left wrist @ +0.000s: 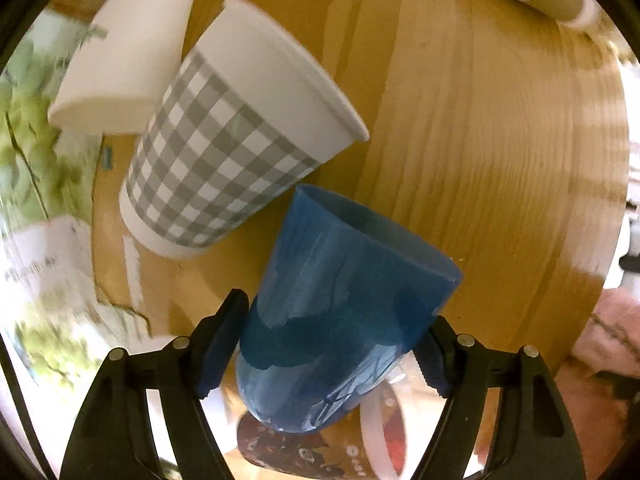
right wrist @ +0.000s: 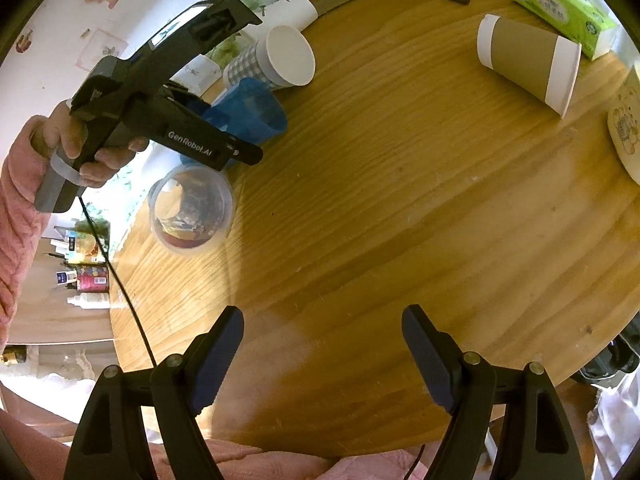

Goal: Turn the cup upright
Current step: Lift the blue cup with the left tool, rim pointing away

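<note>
**One blue cup in our left gripper, mid-turn**

One blue cup (left wrist: 340, 304) sits clamped in our left gripper (left wrist: 334, 344), the pads pressing its lower body; its long axis tilts up and away, mouth toward the wooden desk (left wrist: 500, 160). Beside it we count one gingham paper cup (left wrist: 236, 136) and one white paper cup (left wrist: 124, 52).

From the right wrist, our right gripper (right wrist: 322, 354) hangs spread wide and empty, well apart from the blue cup. One brown-banded cup (right wrist: 528, 64) lies toppled, nearer this gripper.
</note>
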A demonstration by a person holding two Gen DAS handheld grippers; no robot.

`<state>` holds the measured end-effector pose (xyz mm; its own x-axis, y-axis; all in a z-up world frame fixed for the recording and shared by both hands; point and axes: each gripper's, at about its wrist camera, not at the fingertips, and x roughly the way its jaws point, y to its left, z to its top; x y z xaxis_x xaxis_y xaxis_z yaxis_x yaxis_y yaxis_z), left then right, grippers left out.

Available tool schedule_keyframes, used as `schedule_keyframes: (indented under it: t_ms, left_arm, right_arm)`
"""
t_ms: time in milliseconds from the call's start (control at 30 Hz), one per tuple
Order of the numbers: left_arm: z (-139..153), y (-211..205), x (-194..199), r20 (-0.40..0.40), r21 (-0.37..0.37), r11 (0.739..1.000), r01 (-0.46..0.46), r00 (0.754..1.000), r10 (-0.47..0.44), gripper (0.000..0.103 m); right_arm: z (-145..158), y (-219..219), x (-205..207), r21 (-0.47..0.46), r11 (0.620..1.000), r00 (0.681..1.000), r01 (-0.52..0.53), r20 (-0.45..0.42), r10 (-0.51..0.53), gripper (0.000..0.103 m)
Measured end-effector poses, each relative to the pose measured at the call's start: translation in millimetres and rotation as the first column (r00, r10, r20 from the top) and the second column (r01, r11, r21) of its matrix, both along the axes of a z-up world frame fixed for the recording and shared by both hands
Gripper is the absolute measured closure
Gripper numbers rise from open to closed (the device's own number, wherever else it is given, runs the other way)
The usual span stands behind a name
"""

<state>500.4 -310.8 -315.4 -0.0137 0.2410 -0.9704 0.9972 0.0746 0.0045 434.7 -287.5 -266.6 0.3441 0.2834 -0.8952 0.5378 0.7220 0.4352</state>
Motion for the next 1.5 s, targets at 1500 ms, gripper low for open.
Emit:
schedule_keyframes:
  t_ms: [1500]
  left_arm:
    - [90.2,127.4,88.9,-0.294,-0.265,0.537,-0.801,0.597,0.746,0.026]
  right_arm:
    - [69.9,-12.0,-54.4,-0.123,0.96,0.929,-0.251,0.249,0.275,0.021]
